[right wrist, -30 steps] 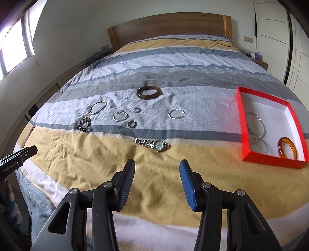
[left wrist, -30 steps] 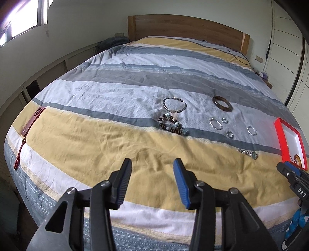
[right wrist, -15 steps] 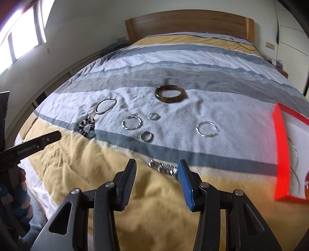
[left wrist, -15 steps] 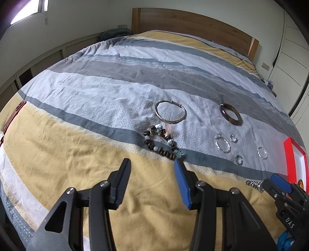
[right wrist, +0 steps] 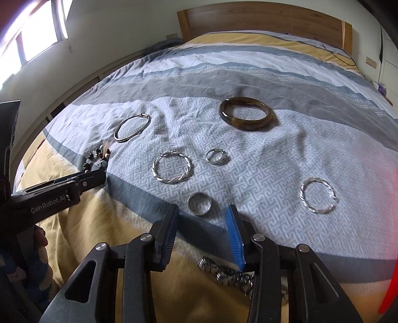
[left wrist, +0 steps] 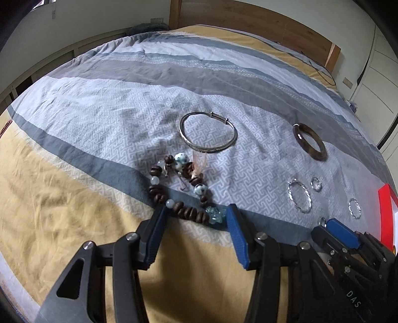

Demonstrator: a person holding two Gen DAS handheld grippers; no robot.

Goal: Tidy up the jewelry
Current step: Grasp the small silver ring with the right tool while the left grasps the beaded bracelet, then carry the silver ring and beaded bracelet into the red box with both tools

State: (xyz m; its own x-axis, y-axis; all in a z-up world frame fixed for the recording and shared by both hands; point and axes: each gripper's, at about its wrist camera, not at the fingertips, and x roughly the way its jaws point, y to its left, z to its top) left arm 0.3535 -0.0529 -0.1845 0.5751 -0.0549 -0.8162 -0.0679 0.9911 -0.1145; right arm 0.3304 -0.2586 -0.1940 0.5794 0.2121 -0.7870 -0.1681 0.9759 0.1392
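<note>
**Both grippers low over the jewelry**

Striped bedding [left wrist: 104,119] in yellow, grey and white carries the pieces, a wooden headboard [right wrist: 261,17] behind. Only the red tray [left wrist: 384,213] edge shows (contents out of view). Since a second ago both tools have dropped closer. The left gripper [left wrist: 196,218], spread wide, straddles the bead bracelet [left wrist: 179,186]. The right gripper [right wrist: 202,223], also parted, sits just behind a ring [right wrist: 199,203], the watch [right wrist: 228,275] beneath it. A bangle [right wrist: 245,116] lies farther back.
</note>
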